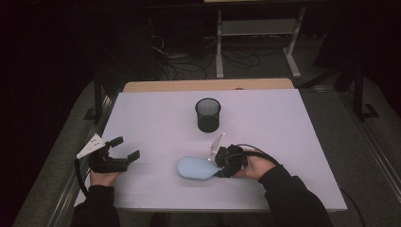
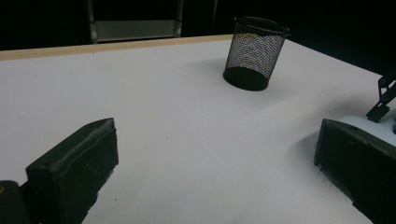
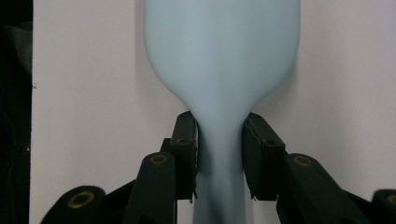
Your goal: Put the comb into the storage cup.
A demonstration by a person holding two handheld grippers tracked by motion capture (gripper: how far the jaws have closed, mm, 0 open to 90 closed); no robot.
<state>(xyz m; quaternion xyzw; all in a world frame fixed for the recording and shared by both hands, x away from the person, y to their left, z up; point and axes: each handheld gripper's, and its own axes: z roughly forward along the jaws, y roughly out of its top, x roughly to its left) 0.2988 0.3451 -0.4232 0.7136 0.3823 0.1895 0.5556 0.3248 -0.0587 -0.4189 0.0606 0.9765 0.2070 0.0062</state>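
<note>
Currently my right gripper (image 3: 219, 154) has its jaws closed on the neck of the pale blue brush (image 1: 195, 168), which lies flat on the worktop (image 1: 283, 132); its long axis runs straight ahead of them. My left gripper (image 1: 124, 149) hovers wide open, empty, well off to the side. The mesh cup (image 1: 208, 114) stands beyond the brush.

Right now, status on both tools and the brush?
Right tool shut on brush handle, brush lying on table. Left tool open, holding nothing. Mesh cup upright beyond the brush, path between open.
</note>
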